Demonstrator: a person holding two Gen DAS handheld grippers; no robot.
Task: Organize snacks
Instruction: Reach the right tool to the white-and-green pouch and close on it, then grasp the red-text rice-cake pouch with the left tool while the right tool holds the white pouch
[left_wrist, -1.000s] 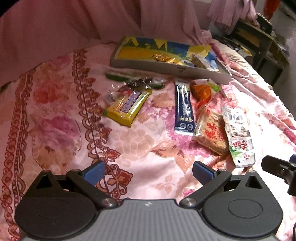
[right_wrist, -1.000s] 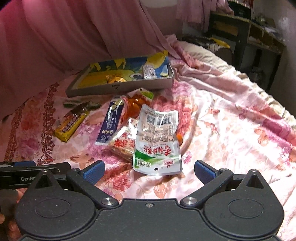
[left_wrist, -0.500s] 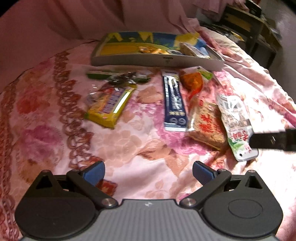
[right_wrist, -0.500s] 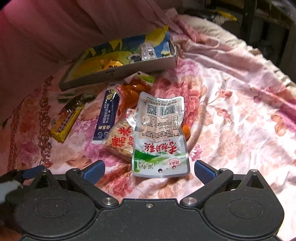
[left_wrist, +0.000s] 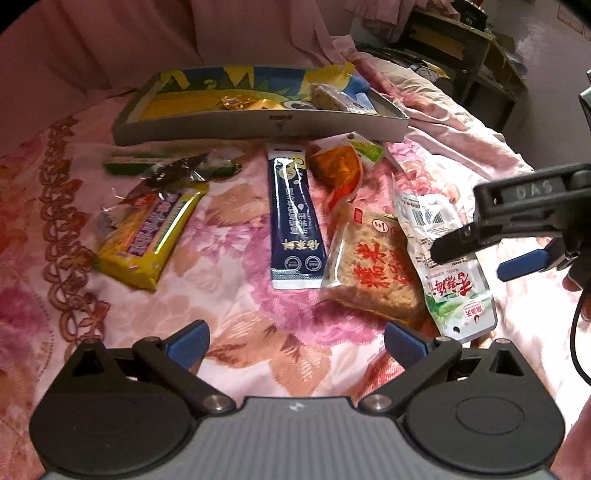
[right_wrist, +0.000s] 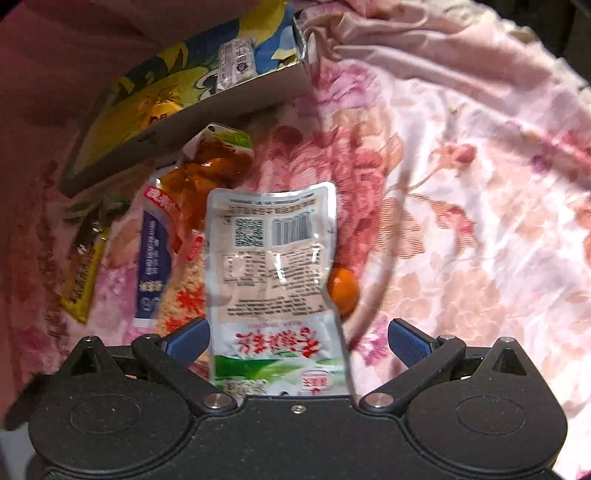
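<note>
Snacks lie on a floral bedsheet (left_wrist: 240, 302): a yellow bar (left_wrist: 151, 236), a navy stick pack (left_wrist: 295, 218), an orange packet (left_wrist: 340, 166), a rice cracker packet (left_wrist: 373, 266) and a white-green pouch (left_wrist: 454, 280). Behind them stands a shallow box tray (left_wrist: 258, 125) holding a few snacks. My left gripper (left_wrist: 295, 343) is open and hangs short of the snacks. My right gripper (right_wrist: 297, 339) is open, its fingers on either side of the white-green pouch's (right_wrist: 273, 258) near end. From the left wrist, the right gripper (left_wrist: 469, 262) hovers over that pouch.
A small orange ball (right_wrist: 343, 291) sits by the pouch's right edge. A green wrapper (left_wrist: 147, 164) lies before the tray. Pink curtain (left_wrist: 221, 37) hangs behind, and a dark desk (left_wrist: 472, 44) stands at the back right. Bare sheet (right_wrist: 480, 221) spreads to the right.
My right gripper has moved forward and down until the white-green pouch lies between its open fingers. The left gripper has edged closer to the snacks. Both stay open.
</note>
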